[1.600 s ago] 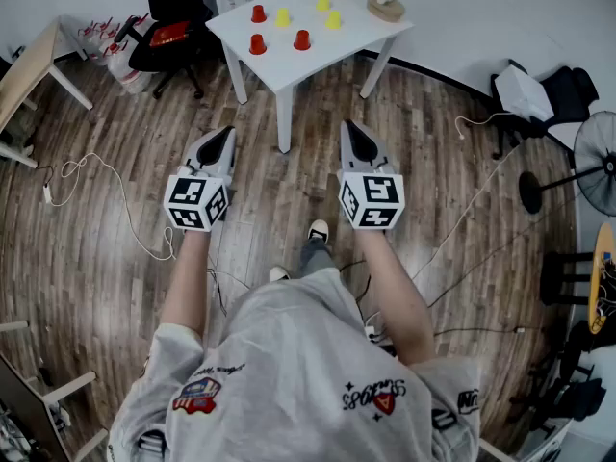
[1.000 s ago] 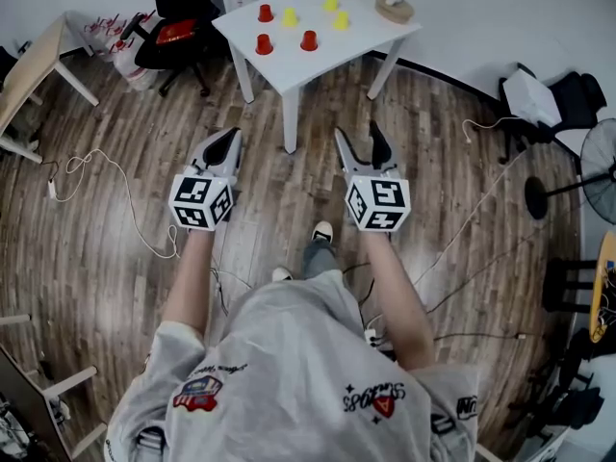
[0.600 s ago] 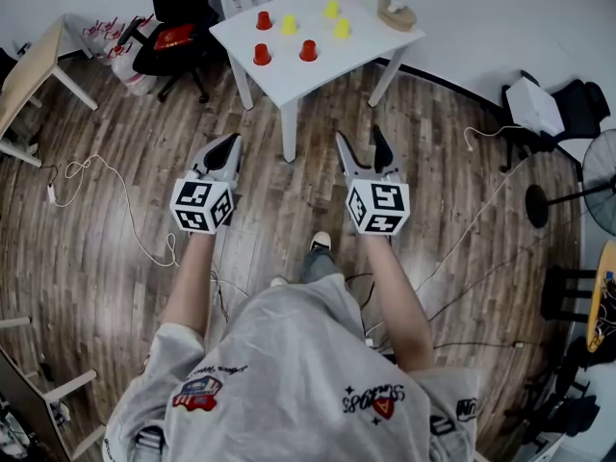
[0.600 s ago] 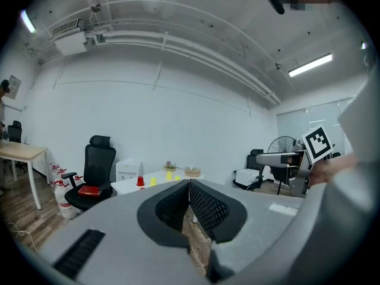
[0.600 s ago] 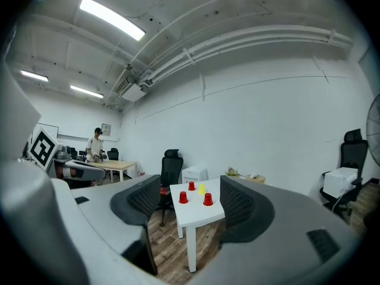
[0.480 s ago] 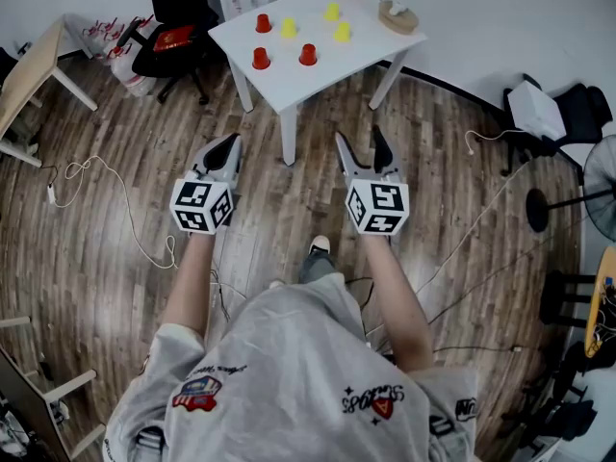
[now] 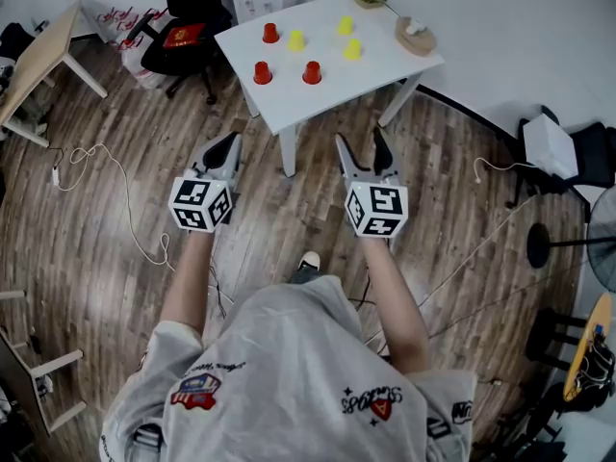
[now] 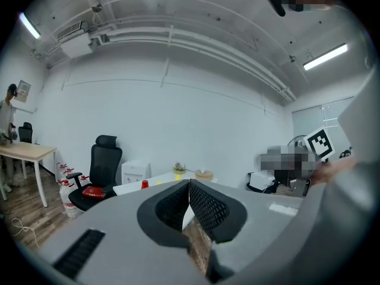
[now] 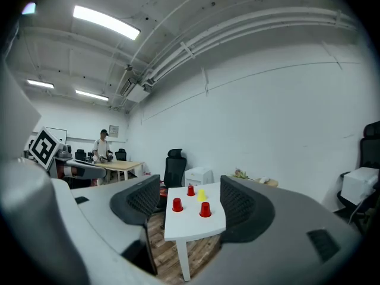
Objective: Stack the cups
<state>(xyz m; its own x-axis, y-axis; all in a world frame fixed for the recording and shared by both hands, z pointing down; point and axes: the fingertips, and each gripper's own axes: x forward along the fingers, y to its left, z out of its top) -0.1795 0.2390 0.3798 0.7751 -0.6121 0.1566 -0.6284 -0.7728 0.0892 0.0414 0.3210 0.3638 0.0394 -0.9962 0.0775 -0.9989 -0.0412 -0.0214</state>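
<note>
**Approaching the cups**

White table (image 7: 385, 61) stands ahead, beyond reach. Left gripper (image 7: 225, 144): jaws together, empty. Right gripper (image 7: 361, 142): jaws just opened wide, empty. Red cups (image 7: 312, 72) and yellow cups (image 7: 296, 40) sit unstacked on it. Next: step closer and seize one.

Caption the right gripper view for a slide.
Right tool, its empty jaws just opened wide, faces a white table with red cups and a yellow cup.
</note>
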